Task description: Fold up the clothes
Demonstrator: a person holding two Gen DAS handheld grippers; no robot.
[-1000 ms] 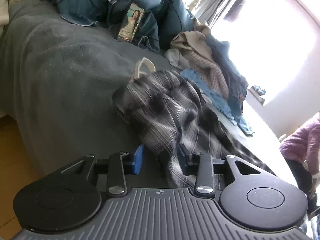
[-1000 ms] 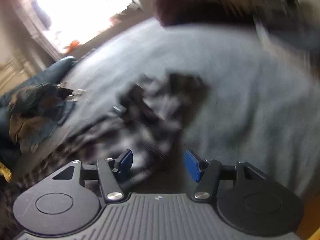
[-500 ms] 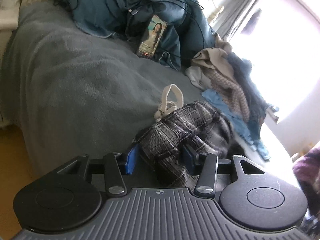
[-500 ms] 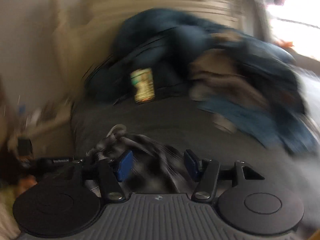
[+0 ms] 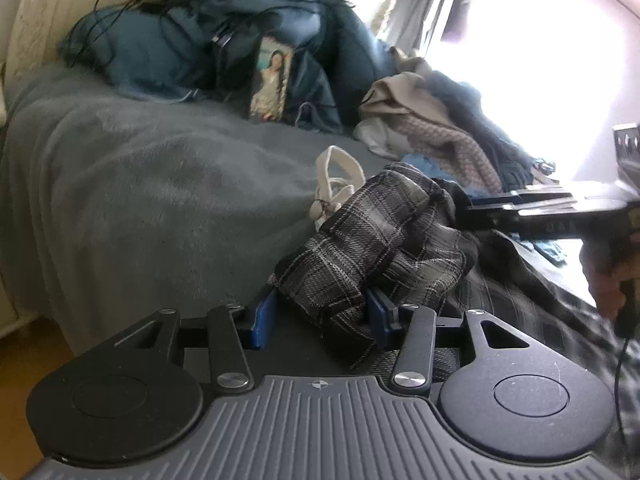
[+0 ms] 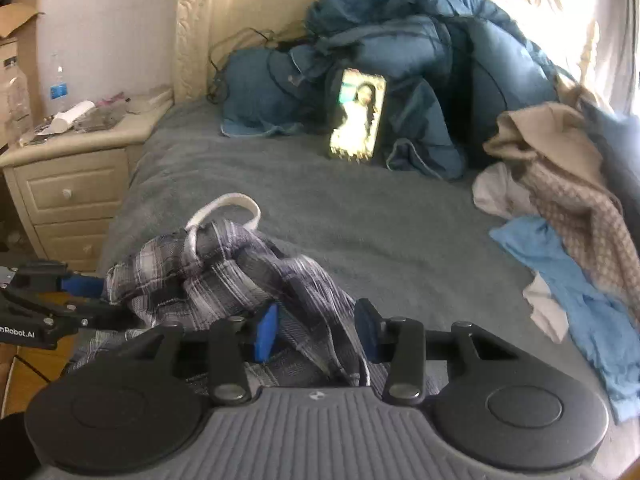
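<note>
Woven plaid cloth garment (image 5: pixel 372 248) on fuzzy matt blanket (image 5: pixel 140 184)

Garment: crumpled grey-and-white plaid fabric garment (image 6: pixel 224 268) on grey blanketed bed (image 6: pixel 360 208)
Right gripper (image 6: pixel 316 330): blue-padded fingers (image 6: pixel 266 332) apart, plaid cloth between
Left gripper (image 6: pixel 86 286): touching garment's left edge

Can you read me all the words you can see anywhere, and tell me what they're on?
"nRobot.AI": white letters on the side of the left gripper, cut off by the picture's edge in the right wrist view.
Letters on the right gripper arm: too blurred to read.
Blue label on the water bottle on the nightstand: too small to read.
Lit phone screen: a picture of a woman, its small marks too blurred to read.
</note>
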